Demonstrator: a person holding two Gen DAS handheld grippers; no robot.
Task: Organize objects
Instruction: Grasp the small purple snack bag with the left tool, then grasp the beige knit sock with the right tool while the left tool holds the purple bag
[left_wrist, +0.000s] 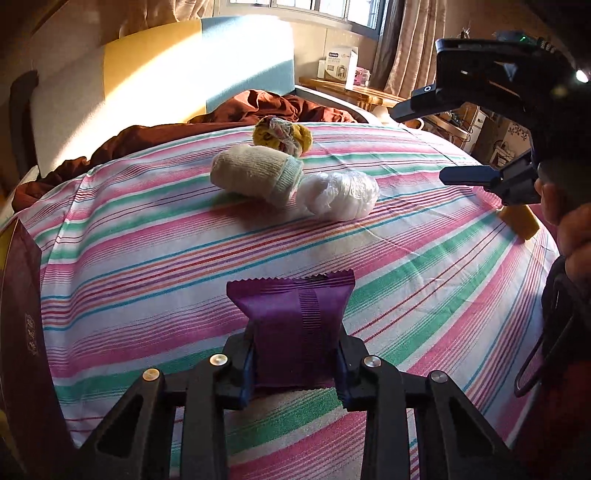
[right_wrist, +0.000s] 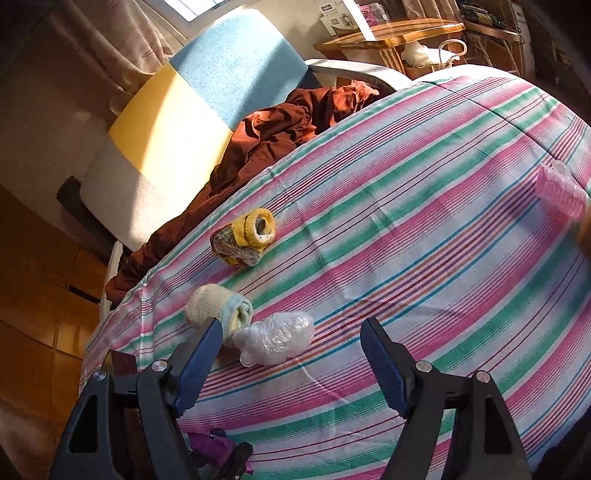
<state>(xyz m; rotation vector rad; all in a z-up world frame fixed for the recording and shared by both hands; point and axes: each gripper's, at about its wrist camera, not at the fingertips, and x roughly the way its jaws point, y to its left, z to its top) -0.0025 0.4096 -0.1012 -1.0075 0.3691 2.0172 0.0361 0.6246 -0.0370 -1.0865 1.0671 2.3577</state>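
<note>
A purple snack packet (left_wrist: 295, 325) stands on end on the striped bedsheet (left_wrist: 147, 258), pinched at its sides by my left gripper (left_wrist: 295, 354), which is shut on it. Further back lie a cream sock roll (left_wrist: 255, 173), a crumpled clear plastic bundle (left_wrist: 340, 195) and a yellow sock roll (left_wrist: 282, 136). My right gripper (right_wrist: 291, 332) is open above the sheet, with the plastic bundle (right_wrist: 275, 339) lying between its fingers and the cream sock roll (right_wrist: 210, 304) beside its left finger. From the left wrist view the right gripper (left_wrist: 430, 142) hangs at the upper right.
A brown blanket (left_wrist: 258, 107) is bunched against the padded headboard (left_wrist: 166, 74). A maroon box (left_wrist: 22, 332) stands at the left edge. A pink hair roller (right_wrist: 559, 195) and a yellow-orange block (left_wrist: 521, 221) lie at the right. A wooden bedside table (right_wrist: 388, 37) stands beyond the bed.
</note>
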